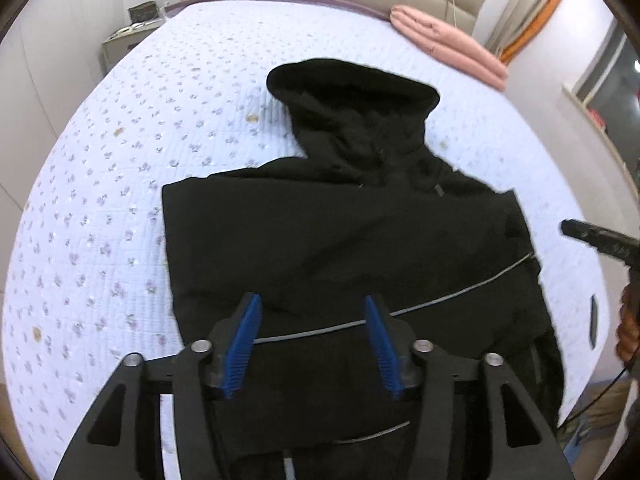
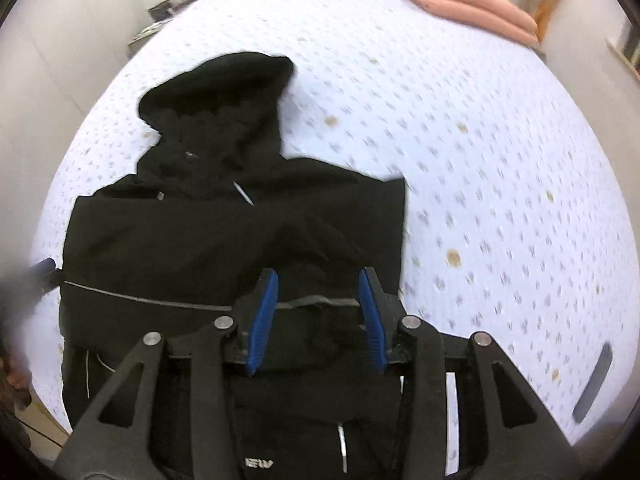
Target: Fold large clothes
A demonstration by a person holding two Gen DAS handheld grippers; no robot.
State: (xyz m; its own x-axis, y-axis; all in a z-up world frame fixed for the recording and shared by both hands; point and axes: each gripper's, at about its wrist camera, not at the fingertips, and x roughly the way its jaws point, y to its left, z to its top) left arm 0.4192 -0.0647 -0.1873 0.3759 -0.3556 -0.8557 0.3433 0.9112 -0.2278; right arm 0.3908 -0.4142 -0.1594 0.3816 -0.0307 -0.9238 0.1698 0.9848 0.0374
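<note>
Black hooded jacket (image 1: 340, 240) lies partly folded on the floral bedspread (image 1: 120, 160), hood toward the headboard, sleeves tucked in. Left gripper (image 1: 310, 312) and right gripper (image 2: 319, 286) both hang over its lower half, jaws apart, pads clear of the fabric, gripping nothing. 1 folded pink blanket (image 1: 444, 46) sits at the bed's far corner.

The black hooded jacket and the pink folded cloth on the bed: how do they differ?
The black hooded jacket lies near the bed's front edge, under both tools; the pink folded cloth lies at the far corner by the headboard. The jacket is large, with its hood spread out; the cloth is a small, neat bundle. Both rest on the flowered bedspread.
</note>
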